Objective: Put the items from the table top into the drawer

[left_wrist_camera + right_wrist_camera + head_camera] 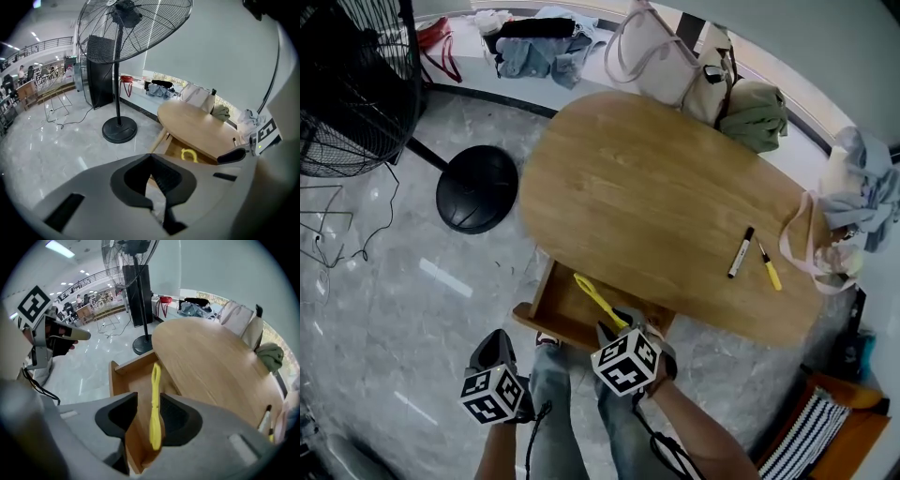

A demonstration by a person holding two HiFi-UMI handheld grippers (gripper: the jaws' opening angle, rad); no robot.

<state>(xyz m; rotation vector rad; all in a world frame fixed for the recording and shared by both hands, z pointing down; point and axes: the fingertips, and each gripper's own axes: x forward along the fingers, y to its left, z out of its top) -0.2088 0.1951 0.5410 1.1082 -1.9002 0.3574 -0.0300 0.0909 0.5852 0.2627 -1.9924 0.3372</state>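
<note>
The drawer [555, 302] under the oval wooden table [647, 187] stands pulled out at the near edge. A long yellow item [592, 292] lies slanted over it. My right gripper [622, 325] is just above the drawer's front. In the right gripper view the yellow item [155, 380] stands between the jaws of the right gripper [149, 394], against the right pad, with a gap to the left pad. A black marker [741, 252] and a yellow marker [770, 267] lie on the table at the right. My left gripper [499, 337] hangs left of the drawer, its tips together on nothing [151, 155].
A standing fan's round black base [476, 202] sits on the marble floor left of the table, its cage [347, 84] at the upper left. Bags [675, 56] and a green cloth [757, 114] line the far ledge. A pink-handled bag [830, 246] rests at the table's right end.
</note>
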